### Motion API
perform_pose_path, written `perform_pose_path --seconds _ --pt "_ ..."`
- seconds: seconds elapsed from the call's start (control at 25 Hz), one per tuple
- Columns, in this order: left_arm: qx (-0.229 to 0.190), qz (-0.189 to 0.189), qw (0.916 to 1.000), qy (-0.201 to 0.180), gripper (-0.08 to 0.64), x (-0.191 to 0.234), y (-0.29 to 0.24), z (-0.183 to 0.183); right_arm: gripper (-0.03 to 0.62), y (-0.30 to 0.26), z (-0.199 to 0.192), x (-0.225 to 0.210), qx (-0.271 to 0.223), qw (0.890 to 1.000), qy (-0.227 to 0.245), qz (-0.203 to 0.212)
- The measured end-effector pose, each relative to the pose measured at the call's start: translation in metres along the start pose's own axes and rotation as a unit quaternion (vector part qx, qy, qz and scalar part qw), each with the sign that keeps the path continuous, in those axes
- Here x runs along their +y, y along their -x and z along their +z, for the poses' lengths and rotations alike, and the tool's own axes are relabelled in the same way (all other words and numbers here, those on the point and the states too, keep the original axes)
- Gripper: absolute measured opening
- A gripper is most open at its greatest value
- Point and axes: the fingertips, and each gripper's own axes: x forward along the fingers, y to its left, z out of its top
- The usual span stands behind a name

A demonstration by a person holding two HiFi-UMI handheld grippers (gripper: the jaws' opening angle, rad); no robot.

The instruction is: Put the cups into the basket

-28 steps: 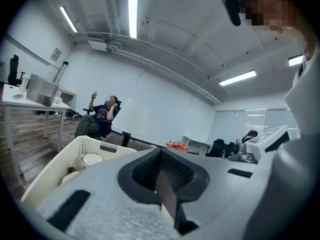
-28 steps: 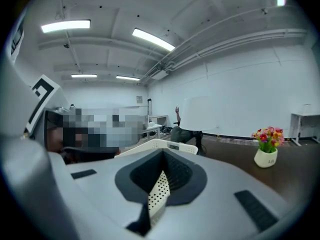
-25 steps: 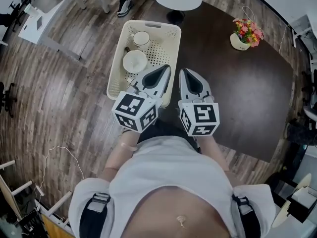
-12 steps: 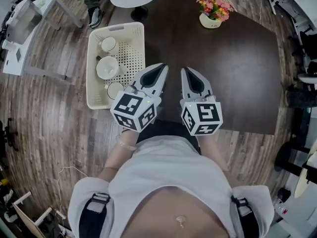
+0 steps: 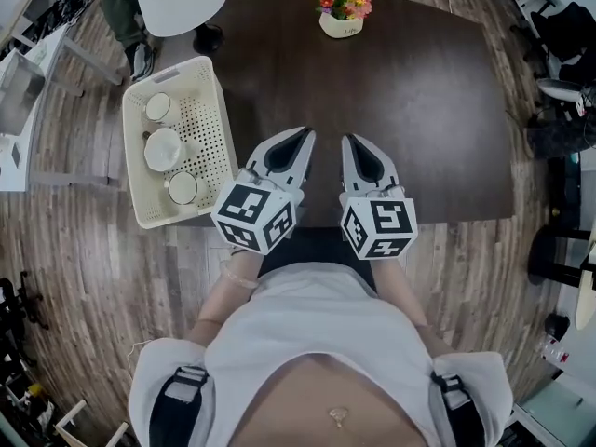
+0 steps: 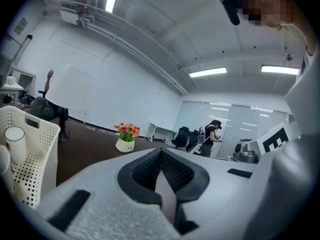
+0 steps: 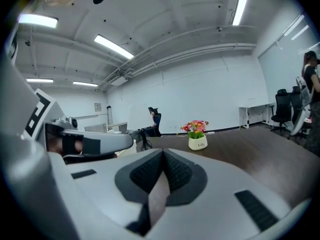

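Swung round, the head view now centres the dark brown wooden table point(image 5: 419, 110), the cream perforated plastic basket point(image 5: 212, 142) shifted to its left edge. The left gripper point(image 5: 303, 136) and right gripper point(image 5: 352, 142) hover near, jaws pressed together on nothing, since 3 white ceramic cups point(image 5: 163, 147) already sit inside.

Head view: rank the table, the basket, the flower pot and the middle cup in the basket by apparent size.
1. table
2. basket
3. flower pot and middle cup: they look about alike; the pot stands farther off, so I won't rank them.
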Motion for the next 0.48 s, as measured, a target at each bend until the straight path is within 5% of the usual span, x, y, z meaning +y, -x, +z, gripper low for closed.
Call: perform_pose_path --seconds 0.48 --pt "0.017 -0.018 0.9997 0.009 0.011 -0.039 -0.027 -0.035 0.009 0.03 -0.019 -0.039 -0.005 1.0 0.008 -0.025"
